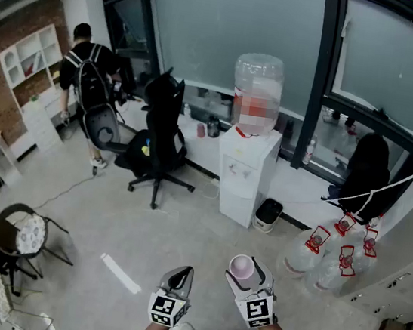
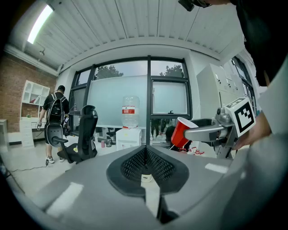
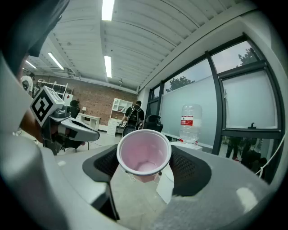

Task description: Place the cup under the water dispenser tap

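Showing pink inside, the cup (image 3: 144,155) (white-rimmed) is red outside.

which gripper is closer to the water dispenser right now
Right. The right gripper, holding the red cup, is almost straight in front of the water dispenser. The left gripper, shut and empty, sits further off to the side. Both are well short.

Glossy plastic cup (image 3: 144,155), matt interior
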Demonstrator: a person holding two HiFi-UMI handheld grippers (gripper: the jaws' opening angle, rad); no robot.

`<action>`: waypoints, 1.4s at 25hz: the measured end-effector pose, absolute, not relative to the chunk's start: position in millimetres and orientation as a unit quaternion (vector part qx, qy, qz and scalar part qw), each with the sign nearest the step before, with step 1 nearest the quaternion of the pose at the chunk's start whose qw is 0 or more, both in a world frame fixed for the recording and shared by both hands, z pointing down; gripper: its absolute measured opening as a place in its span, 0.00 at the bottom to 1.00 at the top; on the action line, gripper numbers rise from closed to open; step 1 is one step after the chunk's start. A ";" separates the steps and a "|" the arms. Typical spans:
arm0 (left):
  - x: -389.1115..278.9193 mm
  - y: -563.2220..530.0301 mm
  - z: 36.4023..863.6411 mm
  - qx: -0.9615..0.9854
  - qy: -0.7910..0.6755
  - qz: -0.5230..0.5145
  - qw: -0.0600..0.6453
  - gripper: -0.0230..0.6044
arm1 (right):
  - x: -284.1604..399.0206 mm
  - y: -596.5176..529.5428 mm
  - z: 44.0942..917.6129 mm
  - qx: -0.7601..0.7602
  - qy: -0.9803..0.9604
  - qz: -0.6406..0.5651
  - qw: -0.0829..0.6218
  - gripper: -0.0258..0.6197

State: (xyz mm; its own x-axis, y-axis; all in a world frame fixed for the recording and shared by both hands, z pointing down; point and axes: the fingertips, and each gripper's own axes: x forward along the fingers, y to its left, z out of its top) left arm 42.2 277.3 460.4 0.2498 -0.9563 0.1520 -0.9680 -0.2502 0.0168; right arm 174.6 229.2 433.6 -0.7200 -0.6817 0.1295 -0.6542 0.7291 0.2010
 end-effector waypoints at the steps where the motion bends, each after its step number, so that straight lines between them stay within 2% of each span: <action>1: 39.5 276.0 460.3 0.788 -0.611 0.055 0.054 0.06 | 172.1 227.9 433.0 0.361 -0.925 -0.071 0.097 0.57; 15: -5.1 277.7 467.4 0.791 -0.607 0.052 0.061 0.06 | 130.8 224.5 429.7 0.373 -0.921 -0.060 0.093 0.59; 28: -90.3 279.0 473.4 0.801 -0.593 0.067 0.050 0.06 | 67.9 219.9 433.3 0.400 -0.910 -0.059 0.091 0.59; 35: -99.0 257.3 488.1 0.810 -0.579 0.069 0.067 0.06 | 52.8 192.1 450.6 0.403 -0.908 -0.038 0.106 0.59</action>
